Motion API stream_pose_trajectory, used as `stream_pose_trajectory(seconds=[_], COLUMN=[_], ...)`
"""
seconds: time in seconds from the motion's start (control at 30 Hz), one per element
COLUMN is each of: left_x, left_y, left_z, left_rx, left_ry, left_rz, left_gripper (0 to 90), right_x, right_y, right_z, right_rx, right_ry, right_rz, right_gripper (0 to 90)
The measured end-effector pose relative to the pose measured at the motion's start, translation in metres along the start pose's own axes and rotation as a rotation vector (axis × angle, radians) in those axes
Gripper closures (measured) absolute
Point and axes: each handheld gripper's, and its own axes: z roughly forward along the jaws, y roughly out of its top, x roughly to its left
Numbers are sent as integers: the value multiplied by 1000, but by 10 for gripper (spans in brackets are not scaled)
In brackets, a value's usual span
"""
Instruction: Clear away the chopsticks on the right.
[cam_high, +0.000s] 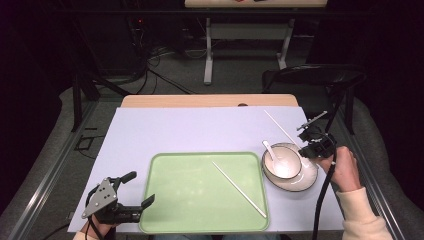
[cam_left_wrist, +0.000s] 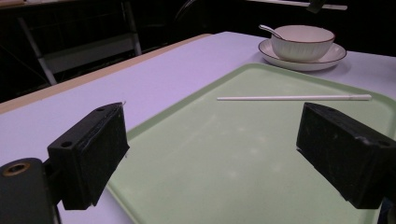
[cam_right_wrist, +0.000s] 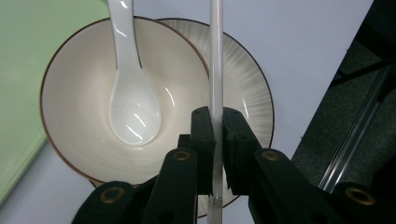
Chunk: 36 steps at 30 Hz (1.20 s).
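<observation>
The left claw waits spread at the green tray, where one white chopstick already lies. The right claw pinches the second chopstick above the bowl, not yet placed.

The setting is a recording lab or test room, not a home dining area. A work table with a lavender cover sheet stands on grey carpet among dark surroundings, with loose cables running across the floor. A second bench on a metal frame stands behind, and a black folding chair sits beside the table.
</observation>
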Motion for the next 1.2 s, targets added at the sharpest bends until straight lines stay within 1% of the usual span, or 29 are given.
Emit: stream_pose_trajectory(seconds=[0.23,0.43,0.53,0.67,0.77,0.97,1.07,1.2], left_x=[0,0,0,0,0,0,0,0], left_y=[0,0,0,0,0,0,0,0], left_z=[0,0,0,0,0,0,0,0], left_rx=[2,-1,1,-2,0,-2,-1,-2], left_ry=[-1,-1,0,1,-1,0,-1,0], left_rz=[3,1,3,-1,2,0,1,1], left_gripper=[88,88,88,88,88,88,88,88], right_x=[12,24,32,40,46,52,55,65], right_y=[-1,-1,0,0,0,-1,-2,-1], right_z=[-10,-16,-18,-21,-22,-26,-28,-27], right_rx=[-18,-29,-36,-48,-52,-63,-68,-63], right_ry=[0,18,17,32,33,31,40,50], right_rz=[-5,-11,-26,-27,-34,-37,-35,-51], right_gripper=[836,836,836,836,836,836,836,836])
